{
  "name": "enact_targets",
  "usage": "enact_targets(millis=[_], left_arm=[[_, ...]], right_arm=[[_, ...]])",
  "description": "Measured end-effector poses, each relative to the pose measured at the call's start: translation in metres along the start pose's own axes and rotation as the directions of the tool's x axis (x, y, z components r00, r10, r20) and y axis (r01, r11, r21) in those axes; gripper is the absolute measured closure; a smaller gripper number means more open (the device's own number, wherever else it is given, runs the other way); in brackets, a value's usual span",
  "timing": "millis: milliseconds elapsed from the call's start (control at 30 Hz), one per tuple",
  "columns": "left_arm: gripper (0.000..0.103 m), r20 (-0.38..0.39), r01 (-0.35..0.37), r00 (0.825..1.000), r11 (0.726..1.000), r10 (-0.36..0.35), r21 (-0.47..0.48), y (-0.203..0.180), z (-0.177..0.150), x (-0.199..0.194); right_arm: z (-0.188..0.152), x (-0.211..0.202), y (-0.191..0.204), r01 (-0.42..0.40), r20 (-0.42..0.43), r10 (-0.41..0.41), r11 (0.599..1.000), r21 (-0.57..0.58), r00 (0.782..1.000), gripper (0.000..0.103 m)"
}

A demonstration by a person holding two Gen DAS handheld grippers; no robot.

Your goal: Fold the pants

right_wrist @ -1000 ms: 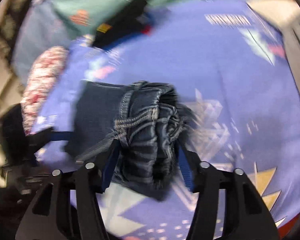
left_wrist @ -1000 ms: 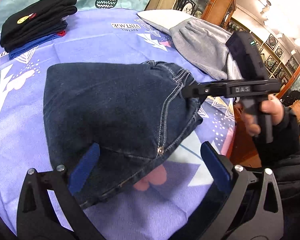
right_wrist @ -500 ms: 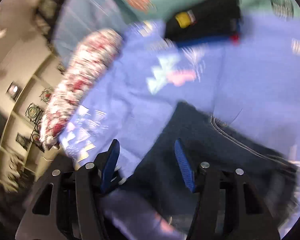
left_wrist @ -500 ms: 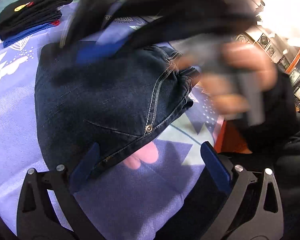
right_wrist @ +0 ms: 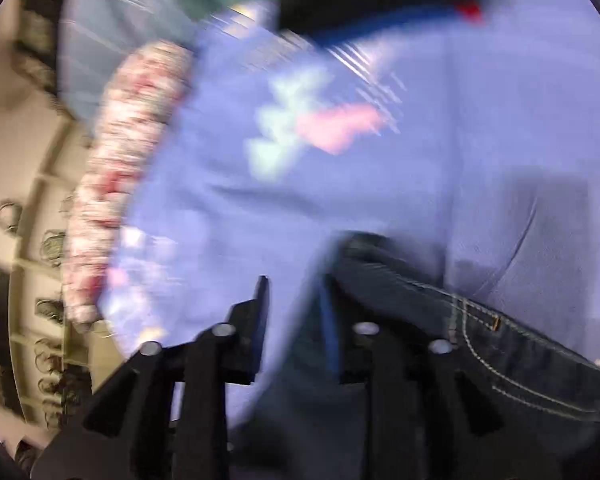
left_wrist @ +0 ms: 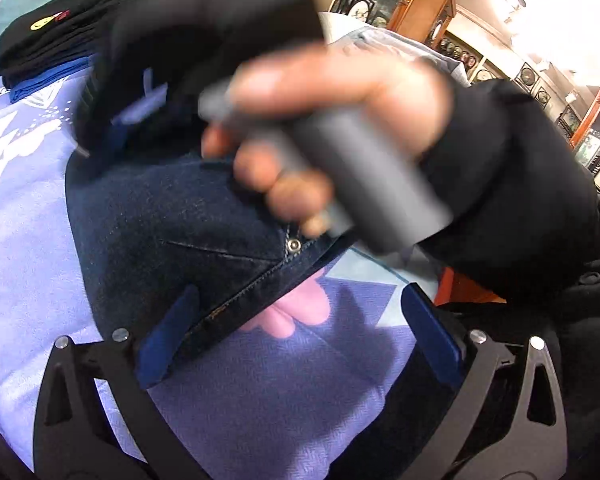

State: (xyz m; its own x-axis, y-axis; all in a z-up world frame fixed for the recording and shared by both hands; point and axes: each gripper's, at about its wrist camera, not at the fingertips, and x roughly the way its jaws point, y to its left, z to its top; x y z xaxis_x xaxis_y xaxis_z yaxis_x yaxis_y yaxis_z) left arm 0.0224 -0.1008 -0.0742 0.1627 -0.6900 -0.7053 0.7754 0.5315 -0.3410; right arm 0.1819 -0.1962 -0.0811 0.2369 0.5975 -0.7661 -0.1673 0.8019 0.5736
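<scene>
The dark blue folded jeans point(left_wrist: 172, 232) lie on the purple patterned cloth point(left_wrist: 28, 280). My left gripper point(left_wrist: 296, 336) is open at the jeans' near edge, its left pad resting over the denim, nothing between the pads. The right hand and its grey gripper handle point(left_wrist: 340, 176) cross close over the jeans, blurred. In the right wrist view the right gripper point(right_wrist: 296, 320) is nearly closed, a narrow gap between its fingers, above the far edge of the jeans point(right_wrist: 500, 344). That view is blurred by motion. I cannot see cloth pinched between them.
A stack of folded black and blue clothes point(left_wrist: 56, 44) sits at the far left. A red-and-white patterned bundle point(right_wrist: 120, 160) lies along the cloth's edge. Grey garments point(left_wrist: 400, 44) lie at the far right, near wooden cabinets.
The right gripper let go of the rolled waistband, swung over the jeans toward their far side and narrowed. The left gripper stayed open at the near edge.
</scene>
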Motion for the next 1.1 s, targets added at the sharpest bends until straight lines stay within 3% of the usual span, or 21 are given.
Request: enact_targets(millis=[100,167,200,233,267,333,367,400,433,467,533,600,700,800,967,1100], left_arm=[[0.002,0.014,0.026,1.000,1.000,-0.026,0.007,-0.001,-0.002,-0.006],[0.002,0.034,0.040,0.999,0.999,-0.040,0.001,0.000,-0.001,-0.014],[0.002,0.063,0.033,0.997,0.999,-0.033,-0.004,0.002,0.001,-0.025],[0.002,0.088,0.017,0.996,1.000,-0.017,-0.001,0.004,0.002,-0.035],[0.002,0.118,0.008,0.993,1.000,-0.007,-0.010,0.009,0.004,-0.048],[0.002,0.174,0.024,0.985,0.997,-0.012,-0.069,0.029,0.008,-0.072],[0.002,0.195,0.014,0.981,0.991,0.013,-0.137,0.048,0.011,-0.081],[0.002,0.188,0.013,0.982,0.981,0.024,-0.193,0.064,0.013,-0.082],[0.002,0.168,0.016,0.985,0.968,0.028,-0.252,0.082,0.015,-0.080],[0.002,0.133,0.022,0.991,0.942,0.024,-0.335,0.106,0.016,-0.073],[0.002,0.078,0.045,0.997,0.911,-0.014,-0.410,0.129,0.020,-0.057],[0.002,0.021,0.029,1.000,0.902,-0.022,-0.430,0.135,0.023,-0.038],[0.002,-0.053,0.032,0.997,0.906,-0.060,-0.423,0.135,0.029,-0.009],[0.002,-0.075,0.046,0.994,0.915,-0.083,-0.400,0.128,0.038,0.004],[0.002,-0.100,0.038,0.992,0.922,-0.083,-0.386,0.121,0.044,0.029],[0.002,-0.107,-0.015,0.994,0.933,-0.025,-0.359,0.112,0.051,0.035]], right_arm=[[-0.003,-0.023,0.000,-0.094,0.044,0.092,0.995,0.032,0.995,0.101],[-0.014,-0.058,0.005,-0.149,0.098,0.146,0.989,0.021,0.984,0.074],[-0.023,-0.082,0.007,-0.161,0.142,0.159,0.987,0.001,0.977,0.051],[-0.034,-0.110,0.008,-0.153,0.193,0.156,0.988,-0.028,0.969,0.040],[-0.042,-0.132,0.004,-0.135,0.226,0.142,0.990,-0.046,0.964,0.038],[-0.066,-0.187,-0.012,-0.036,0.331,0.053,0.998,-0.057,0.942,0.009],[-0.082,-0.217,-0.028,0.053,0.406,-0.039,0.998,-0.023,0.913,0.001],[-0.096,-0.236,-0.044,0.134,0.442,-0.132,0.991,0.027,0.887,0.001],[-0.103,-0.242,-0.055,0.164,0.439,-0.173,0.985,0.059,0.882,0.001],[-0.114,-0.244,-0.077,0.171,0.398,-0.201,0.979,0.111,0.895,0.001],[-0.133,-0.229,-0.121,0.101,0.288,-0.162,0.971,0.216,0.944,0.001],[-0.146,-0.210,-0.141,0.036,0.249,-0.105,0.963,0.269,0.963,0.001],[-0.150,-0.181,-0.146,-0.060,0.239,-0.001,0.967,0.248,0.971,0.001],[-0.141,-0.159,-0.140,-0.155,0.222,0.105,0.963,0.221,0.969,0.001],[-0.117,-0.129,-0.129,-0.108,0.176,0.074,0.975,0.194,0.982,0.001],[-0.114,-0.128,-0.121,-0.032,0.141,0.007,0.984,0.172,0.990,0.001]])
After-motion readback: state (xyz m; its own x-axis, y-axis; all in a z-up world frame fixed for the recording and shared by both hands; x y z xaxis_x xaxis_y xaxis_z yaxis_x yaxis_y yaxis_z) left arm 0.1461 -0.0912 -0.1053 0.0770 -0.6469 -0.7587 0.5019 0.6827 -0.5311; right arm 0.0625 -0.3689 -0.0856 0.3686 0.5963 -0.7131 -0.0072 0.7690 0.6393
